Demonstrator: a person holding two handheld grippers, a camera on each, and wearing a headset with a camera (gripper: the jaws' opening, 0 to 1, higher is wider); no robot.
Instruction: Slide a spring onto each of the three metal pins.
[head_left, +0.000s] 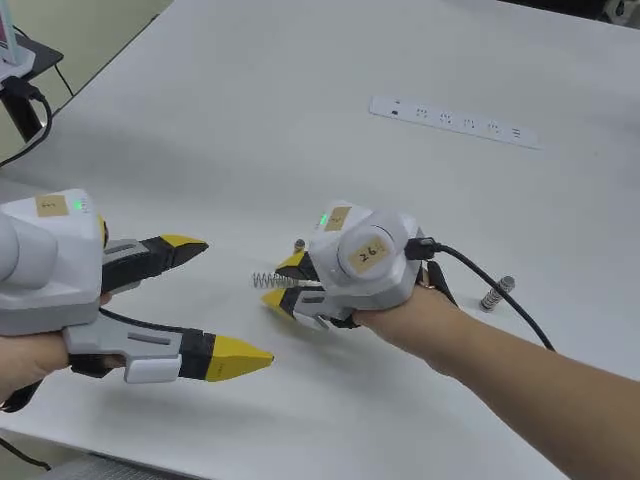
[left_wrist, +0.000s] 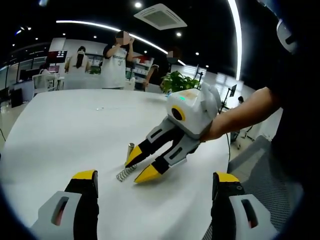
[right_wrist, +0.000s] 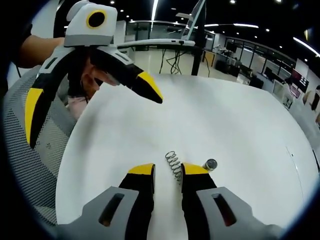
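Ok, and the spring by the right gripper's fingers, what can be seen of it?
The spring is a short coil of thin silvery wire, metal by its look. It lies on its side on the white table, its near end between the yellow fingers of the right gripper, the rest pointing ahead. It seems to touch one finger; they are not closed on it. A small metal pin stands beside it, apart.

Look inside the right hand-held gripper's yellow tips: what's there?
A spring lies between the tips of the right hand-held gripper, a metal pin just outside. One tip seems to cover its near end.
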